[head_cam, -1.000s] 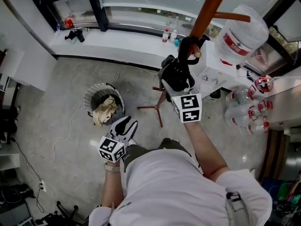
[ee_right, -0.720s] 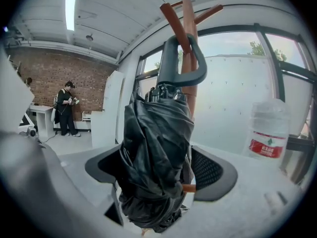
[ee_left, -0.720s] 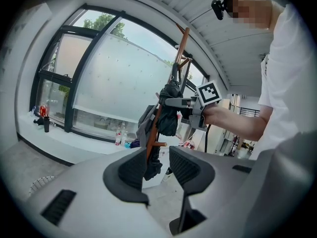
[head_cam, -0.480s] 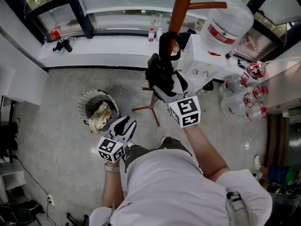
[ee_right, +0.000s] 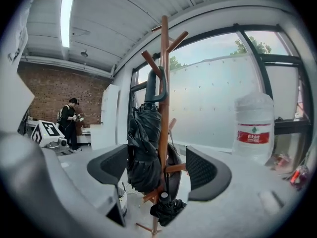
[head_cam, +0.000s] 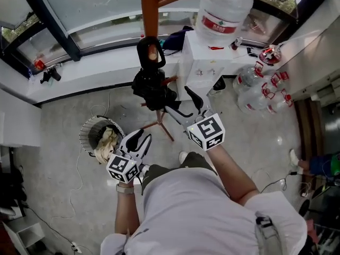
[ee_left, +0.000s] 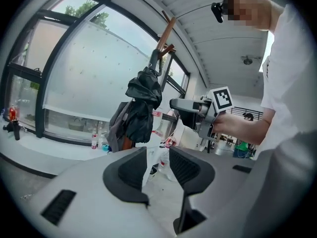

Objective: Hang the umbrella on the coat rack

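A black folded umbrella point(head_cam: 152, 87) hangs by its curved handle point(head_cam: 150, 50) from a peg of the orange-brown coat rack point(head_cam: 149, 4). In the right gripper view the umbrella point(ee_right: 143, 148) hangs beside the rack's pole point(ee_right: 164, 83). My right gripper point(head_cam: 179, 101) sits just right of the umbrella. Its jaws are closing, nothing is between the pads, and the umbrella lies beyond their tips. My left gripper point(head_cam: 142, 137) is lower left, open and empty. The left gripper view shows the umbrella point(ee_left: 143, 108) and the right gripper point(ee_left: 190, 114) beside it.
A wastebasket point(head_cam: 99, 137) with crumpled cloth stands on the floor at the left. A white cabinet point(head_cam: 212, 62) bearing a large water bottle point(head_cam: 222, 9) stands right of the rack, with more bottles point(head_cam: 256, 89) on the floor. A small black bundle point(ee_right: 166, 208) lies at the rack's base.
My right gripper has drawn back from the umbrella, which stays hanging on the rack. Both grippers have shifted a little, and the head view has swung round.
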`<state>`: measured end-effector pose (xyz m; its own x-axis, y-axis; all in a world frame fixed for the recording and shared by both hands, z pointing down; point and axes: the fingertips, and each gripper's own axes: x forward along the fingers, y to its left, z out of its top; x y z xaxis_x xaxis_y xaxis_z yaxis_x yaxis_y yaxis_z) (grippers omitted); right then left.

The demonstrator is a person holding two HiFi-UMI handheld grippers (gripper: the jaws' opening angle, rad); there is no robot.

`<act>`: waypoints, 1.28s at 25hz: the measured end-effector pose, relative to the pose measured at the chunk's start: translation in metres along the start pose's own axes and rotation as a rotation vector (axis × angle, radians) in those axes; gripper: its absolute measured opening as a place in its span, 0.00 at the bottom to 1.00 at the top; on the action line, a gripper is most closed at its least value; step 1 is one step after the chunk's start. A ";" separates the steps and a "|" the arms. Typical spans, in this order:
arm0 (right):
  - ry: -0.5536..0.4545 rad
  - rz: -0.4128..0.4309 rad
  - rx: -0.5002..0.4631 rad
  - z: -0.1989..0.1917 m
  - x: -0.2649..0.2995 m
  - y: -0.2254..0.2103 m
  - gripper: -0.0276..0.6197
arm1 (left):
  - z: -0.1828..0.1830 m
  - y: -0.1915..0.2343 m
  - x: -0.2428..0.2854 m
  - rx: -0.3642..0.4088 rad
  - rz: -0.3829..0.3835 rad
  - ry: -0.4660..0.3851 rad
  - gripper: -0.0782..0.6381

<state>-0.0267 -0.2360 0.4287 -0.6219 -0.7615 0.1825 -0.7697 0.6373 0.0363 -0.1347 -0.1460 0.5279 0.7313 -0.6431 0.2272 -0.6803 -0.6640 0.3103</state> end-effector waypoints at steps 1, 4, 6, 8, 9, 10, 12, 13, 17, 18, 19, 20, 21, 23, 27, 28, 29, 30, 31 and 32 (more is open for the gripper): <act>-0.001 -0.005 0.005 -0.002 -0.005 -0.001 0.61 | 0.003 -0.001 0.004 0.006 -0.012 -0.003 0.28; -0.004 -0.026 0.019 -0.010 -0.021 -0.003 0.53 | 0.012 -0.004 0.015 0.019 -0.042 -0.020 0.28; -0.004 -0.040 0.027 -0.014 -0.031 -0.005 0.49 | 0.019 -0.008 0.023 0.027 -0.069 -0.024 0.28; -0.006 -0.057 0.038 -0.019 -0.042 -0.008 0.45 | 0.026 -0.013 0.032 0.038 -0.104 -0.026 0.27; -0.006 -0.066 0.045 -0.022 -0.047 -0.009 0.43 | 0.029 -0.017 0.037 0.045 -0.121 -0.026 0.26; -0.005 -0.074 0.053 -0.025 -0.053 -0.010 0.42 | 0.032 -0.020 0.041 0.055 -0.136 -0.025 0.26; -0.002 -0.090 0.067 -0.030 -0.062 -0.011 0.39 | 0.036 -0.027 0.050 0.072 -0.167 -0.020 0.26; -0.001 -0.097 0.072 -0.032 -0.067 -0.012 0.38 | 0.038 -0.030 0.054 0.078 -0.182 -0.018 0.26; -0.001 -0.131 0.087 -0.040 -0.084 -0.013 0.34 | 0.050 -0.042 0.068 0.090 -0.240 -0.019 0.26; -0.001 -0.139 0.091 -0.042 -0.088 -0.013 0.34 | 0.053 -0.045 0.071 0.096 -0.252 -0.018 0.26; 0.001 -0.146 0.096 -0.045 -0.092 -0.013 0.33 | 0.056 -0.048 0.073 0.104 -0.262 -0.015 0.26; 0.002 -0.151 0.102 -0.047 -0.095 -0.013 0.33 | 0.058 -0.051 0.076 0.112 -0.272 -0.011 0.26; 0.004 -0.156 0.108 -0.049 -0.098 -0.012 0.32 | 0.059 -0.053 0.078 0.118 -0.280 -0.010 0.26; 0.006 -0.164 0.119 -0.054 -0.104 -0.010 0.32 | 0.059 -0.056 0.081 0.129 -0.294 -0.006 0.26; 0.012 -0.189 0.140 -0.064 -0.113 -0.006 0.32 | 0.057 -0.060 0.085 0.135 -0.317 0.003 0.26; 0.011 -0.194 0.146 -0.065 -0.115 -0.006 0.32 | 0.057 -0.061 0.085 0.136 -0.322 0.007 0.26; 0.010 -0.197 0.152 -0.065 -0.115 -0.005 0.32 | 0.056 -0.062 0.086 0.139 -0.328 0.012 0.26; 0.010 -0.198 0.156 -0.066 -0.116 -0.004 0.32 | 0.055 -0.062 0.086 0.142 -0.333 0.017 0.26; 0.011 -0.197 0.158 -0.068 -0.117 -0.003 0.32 | 0.055 -0.063 0.086 0.145 -0.338 0.022 0.26; 0.012 -0.196 0.159 -0.070 -0.119 -0.002 0.32 | 0.054 -0.064 0.086 0.145 -0.342 0.024 0.26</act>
<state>0.0589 -0.1388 0.4754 -0.4572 -0.8668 0.1987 -0.8892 0.4500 -0.0828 -0.0306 -0.1796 0.4774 0.9174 -0.3666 0.1550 -0.3948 -0.8873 0.2384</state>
